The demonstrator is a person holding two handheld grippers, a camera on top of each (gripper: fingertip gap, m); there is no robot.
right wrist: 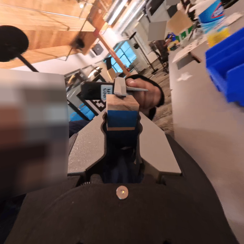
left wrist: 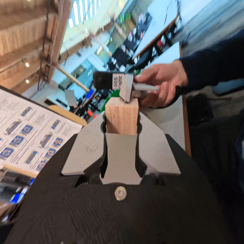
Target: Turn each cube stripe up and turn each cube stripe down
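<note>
Holding one wooden cube (left wrist: 122, 117) mid-air, left gripper (left wrist: 121, 121) and right gripper (right wrist: 122, 118) both clamp it; blue stripe (right wrist: 122, 118) sideways, so plenty left.

workshop-lab | white worktables (left wrist: 151, 43) | blue bins (right wrist: 227, 68) | timber ceiling (right wrist: 43, 33)

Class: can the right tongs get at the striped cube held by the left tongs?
Likely yes: the right tongs seem shut on the cube, the left tongs gripping its far end.
</note>
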